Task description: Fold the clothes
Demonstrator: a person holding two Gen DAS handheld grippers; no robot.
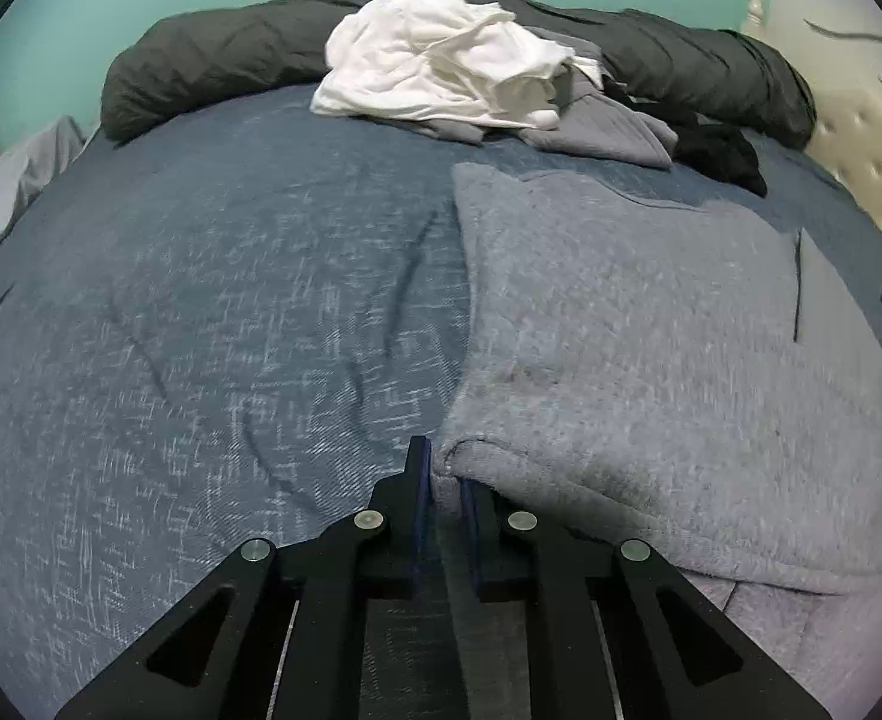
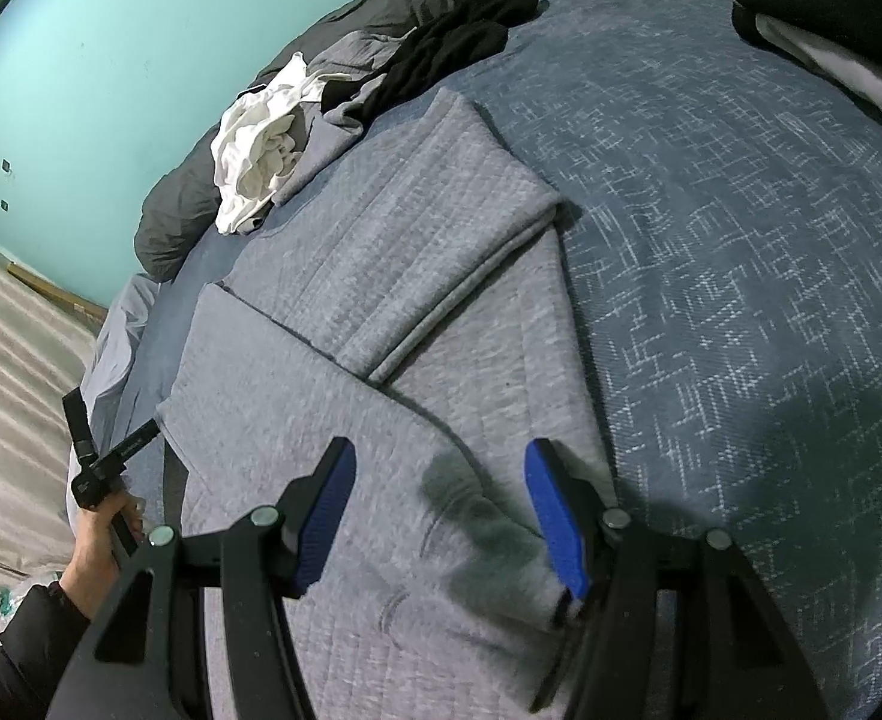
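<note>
The landmark here is the grey garment (image 2: 441,312), which lies flat on the blue bedspread (image 1: 201,330) of the bed. At its left edge, near the corner closest to the person, the left tool (image 1: 441,483) is closed on a small fold of the grey cloth, so this corner is pinched and ready to be moved. Over the near end of the garment the right tool (image 2: 441,516) hangs with its blue pads (image 2: 555,528) wide apart and holds nothing; a dark shadow falls on the cloth under it. In the right wrist view the garment already shows work: two flaps are turned in over its middle and their edges cross, so I judge that the first folds are made, but the final fold into a compact packet is not yet done. Beyond the far end of the garment waits a pile of unfolded clothes: a white crumpled piece (image 1: 441,60), another grey piece (image 1: 609,126) and a black piece (image 1: 723,156), all against a dark rolled duvet (image 1: 213,66). So one piece is about half done, and at least three remain.
</note>
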